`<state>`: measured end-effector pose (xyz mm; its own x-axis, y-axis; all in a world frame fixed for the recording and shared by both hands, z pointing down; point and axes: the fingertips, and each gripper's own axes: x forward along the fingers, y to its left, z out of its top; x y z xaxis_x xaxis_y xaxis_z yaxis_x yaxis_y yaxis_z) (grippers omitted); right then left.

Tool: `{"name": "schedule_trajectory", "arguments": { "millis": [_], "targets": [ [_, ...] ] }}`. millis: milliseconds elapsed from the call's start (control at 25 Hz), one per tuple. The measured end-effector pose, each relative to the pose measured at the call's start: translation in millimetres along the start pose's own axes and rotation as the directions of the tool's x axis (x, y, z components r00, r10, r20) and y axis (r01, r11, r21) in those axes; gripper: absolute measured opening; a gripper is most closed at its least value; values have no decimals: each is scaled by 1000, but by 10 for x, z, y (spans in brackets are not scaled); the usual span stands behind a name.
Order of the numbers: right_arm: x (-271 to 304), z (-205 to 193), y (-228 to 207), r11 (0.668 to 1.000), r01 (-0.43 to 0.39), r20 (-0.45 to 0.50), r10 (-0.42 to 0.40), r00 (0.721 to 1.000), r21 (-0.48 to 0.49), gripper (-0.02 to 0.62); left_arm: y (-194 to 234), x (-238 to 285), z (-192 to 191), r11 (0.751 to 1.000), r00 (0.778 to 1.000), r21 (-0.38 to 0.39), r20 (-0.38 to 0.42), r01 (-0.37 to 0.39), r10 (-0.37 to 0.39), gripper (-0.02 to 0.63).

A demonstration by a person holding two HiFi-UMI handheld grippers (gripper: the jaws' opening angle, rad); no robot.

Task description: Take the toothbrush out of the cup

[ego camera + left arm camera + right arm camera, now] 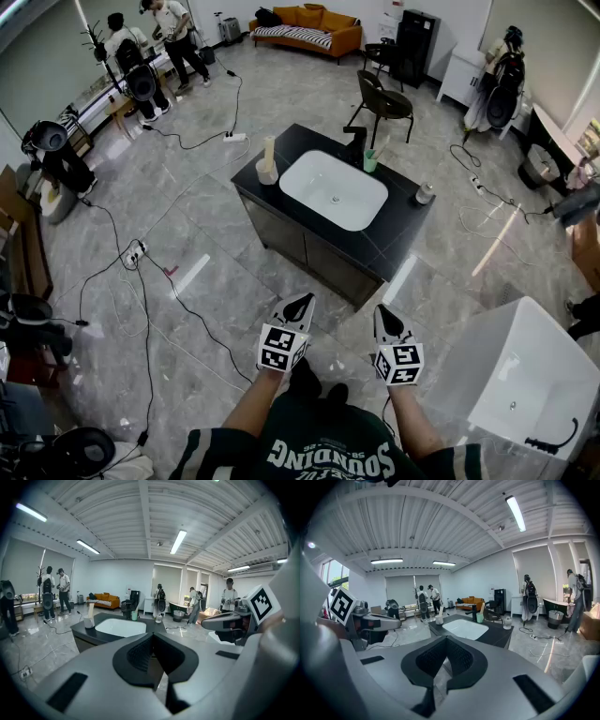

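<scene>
A green cup (pixel 369 163) stands at the back of the black counter (pixel 281 150), beside the black faucet (pixel 355 145), with a pale toothbrush (pixel 378 150) leaning out of it. The right gripper view shows the same cup (pixel 480 618) and toothbrush (pixel 482 607) far ahead; in the left gripper view the cup (pixel 134 615) is small. My left gripper (pixel 300 302) and right gripper (pixel 383 314) hang side by side over the floor, well short of the counter. On both the left gripper (pixel 152 634) and the right gripper (pixel 446 639) the jaws meet, with nothing between them.
The counter holds a white sink (pixel 333 190), a white cup with a pale tube (pixel 267 171) at its left corner and a grey can (pixel 424 194) at its right. A white tub (pixel 525 375) stands at my right. Cables (pixel 141 281) cross the floor at left. People stand far back left.
</scene>
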<state>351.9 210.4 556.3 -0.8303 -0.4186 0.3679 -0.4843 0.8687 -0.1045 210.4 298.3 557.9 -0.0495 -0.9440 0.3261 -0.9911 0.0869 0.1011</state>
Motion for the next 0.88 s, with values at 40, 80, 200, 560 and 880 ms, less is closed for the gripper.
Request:
{"name": "schedule_trajectory", "arguments": {
  "millis": [40, 80, 200, 560, 880],
  "targets": [
    [-60, 8, 4, 1000, -12, 16, 12, 1000, -2, 40, -65, -20, -7, 1000, 1000, 7, 0, -2, 2, 11],
    [-124, 13, 4, 1000, -23, 30, 23, 999, -5, 40, -134, -42, -15, 1000, 1000, 12, 0, -4, 4, 11],
    [-342, -20, -35, 999, -43, 61, 44, 997, -18, 43, -374, -136, -52, 1000, 1000, 26, 8, -10, 10, 11],
    [-843, -40, -193, 1000, -6, 118, 9, 993, -28, 43, -858, -303, -48, 999, 999, 30, 47, -16, 15, 11],
    [-1069, -38, -299, 1000, -8, 125, 11, 992, -20, 43, -1208, -278, 9, 997, 998, 73, 61, 18, -22, 12]
  ]
}}
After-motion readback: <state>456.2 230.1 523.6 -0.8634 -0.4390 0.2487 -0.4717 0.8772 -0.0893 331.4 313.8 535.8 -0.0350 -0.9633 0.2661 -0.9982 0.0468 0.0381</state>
